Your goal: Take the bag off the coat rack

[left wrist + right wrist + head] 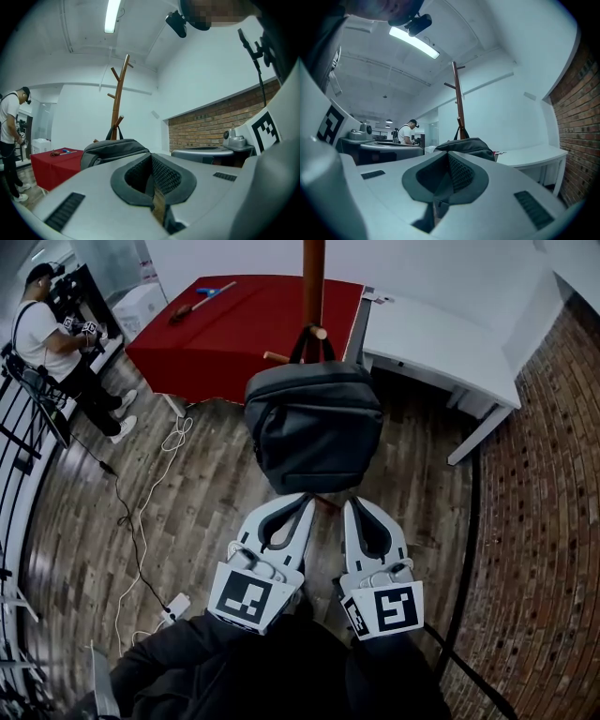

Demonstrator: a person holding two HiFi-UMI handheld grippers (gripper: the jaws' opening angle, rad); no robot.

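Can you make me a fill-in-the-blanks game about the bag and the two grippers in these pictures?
1. On the rack hangs one grey ____.
2. The table left of the rack has a ____ cover.
3. The left gripper and the right gripper are both ____, holding nothing.

Missing words: bag; red; shut.

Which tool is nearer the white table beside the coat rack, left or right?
Right. The right tool points at the backpack on the white table's side; the left tool lies beside it, over toward the red table. Both are shut, empty.
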